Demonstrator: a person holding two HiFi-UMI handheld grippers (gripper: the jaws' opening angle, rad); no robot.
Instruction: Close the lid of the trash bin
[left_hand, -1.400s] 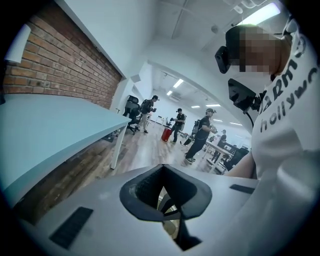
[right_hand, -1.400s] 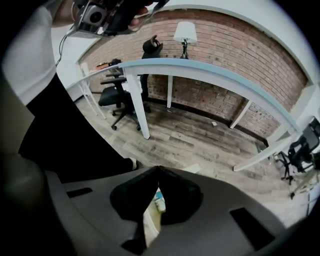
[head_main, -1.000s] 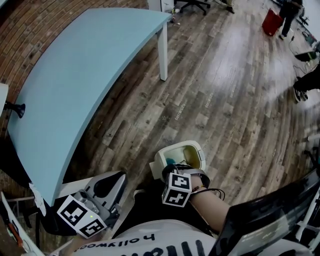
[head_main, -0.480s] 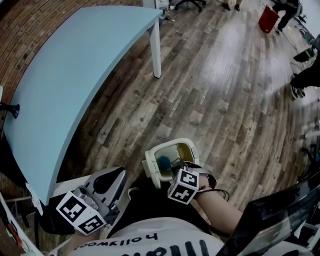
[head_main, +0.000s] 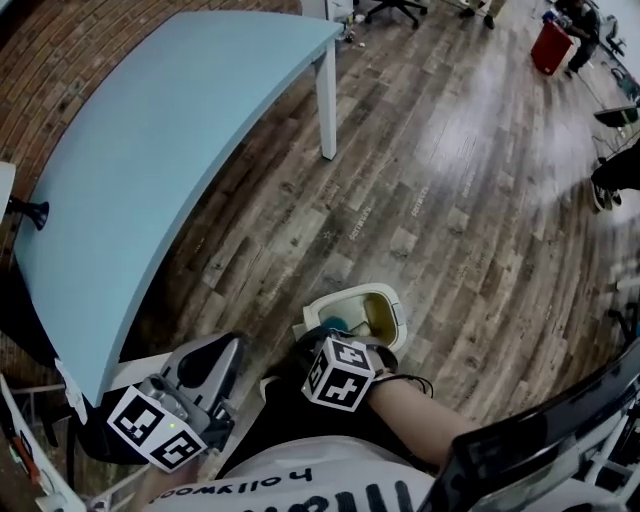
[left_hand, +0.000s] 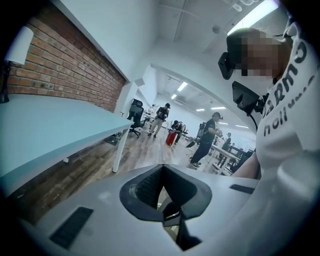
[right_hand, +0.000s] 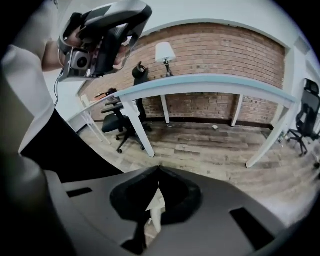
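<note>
A small white trash bin (head_main: 396, 304) stands on the wooden floor just ahead of me, its top uncovered, with a blue item (head_main: 335, 322) and a yellowish inside showing. My right gripper (head_main: 306, 346) reaches down at the bin's near-left edge, hiding that part of the rim. Its jaws meet at the tips (right_hand: 157, 169), and a white piece of the bin (right_hand: 154, 212) shows through the gap below them. My left gripper (head_main: 236, 346) hangs low at the left, away from the bin. Its jaws (left_hand: 161, 167) also meet, with nothing between them.
A light-blue table (head_main: 150, 150) with a white leg (head_main: 327, 100) stands to the left against a brick wall. A dark frame (head_main: 545, 435) crosses the lower right. Far off are a red container (head_main: 553, 45), people and office chairs (right_hand: 117, 122).
My right gripper swung from the bin's near-right side to its near-left edge, covering the white flap seen there before. The left gripper has barely moved.
</note>
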